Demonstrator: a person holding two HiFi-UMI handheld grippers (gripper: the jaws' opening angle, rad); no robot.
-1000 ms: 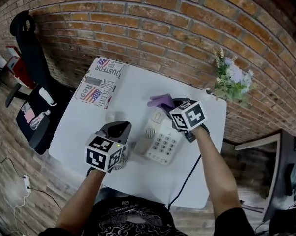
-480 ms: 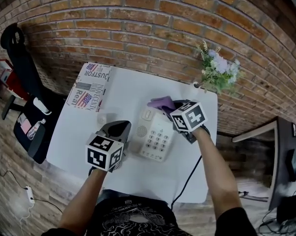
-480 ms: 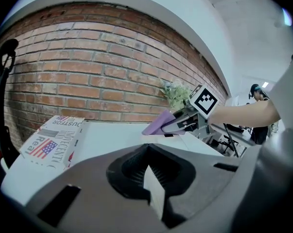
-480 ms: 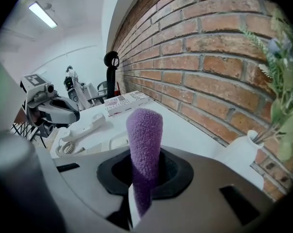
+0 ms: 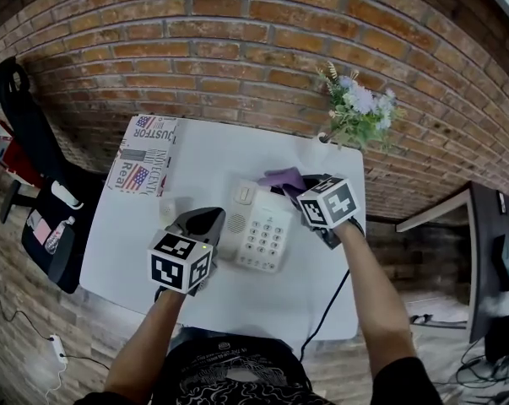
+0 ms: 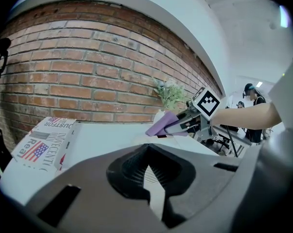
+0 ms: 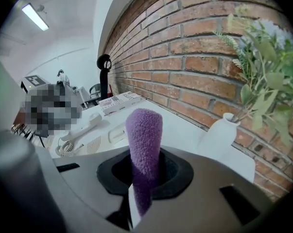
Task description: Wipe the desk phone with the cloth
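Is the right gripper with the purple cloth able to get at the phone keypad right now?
Probably yes. The right gripper holds the cloth at the desk phone's far edge, nothing lies over the keypad, and the left gripper sits off to the handset side.

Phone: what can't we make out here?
Handset: head view, left gripper covers part.
Key labels: head view, too small.
Cloth touching phone or not: head view, right gripper overlaps; left gripper view, its own body blocks the phone.
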